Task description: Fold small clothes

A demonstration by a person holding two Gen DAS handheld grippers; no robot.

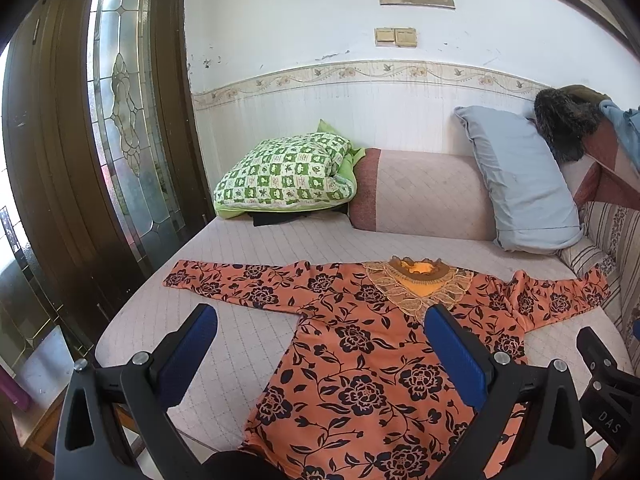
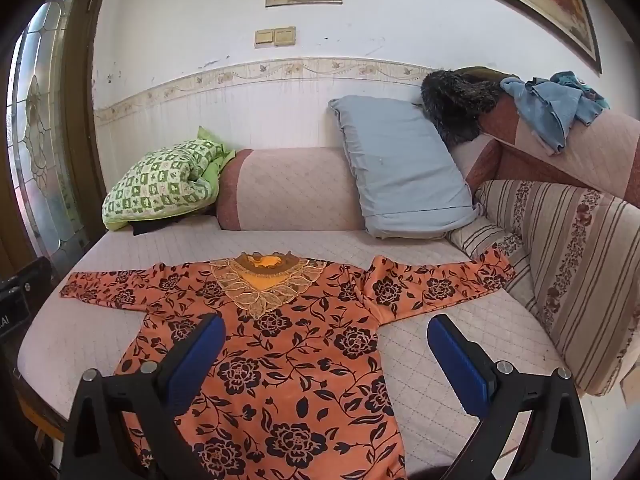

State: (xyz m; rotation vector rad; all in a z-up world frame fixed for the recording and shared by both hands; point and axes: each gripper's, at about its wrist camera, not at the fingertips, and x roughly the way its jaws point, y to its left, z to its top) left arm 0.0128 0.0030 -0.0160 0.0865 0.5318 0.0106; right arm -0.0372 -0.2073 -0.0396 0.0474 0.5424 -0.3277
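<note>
One big bed (image 1: 248, 248) takes up most of the view, with an orange floral top (image 1: 360, 368) spread flat on it, sleeves out sideways. Left tool (image 1: 320, 340) and right tool (image 2: 326, 344) both hover above it, spread wide, gripping nothing.

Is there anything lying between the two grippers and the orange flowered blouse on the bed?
Nothing visible. The blouse lies spread flat on the bed, with the open left gripper and open right gripper above it. The pillows sit farther back against the wall.
</note>
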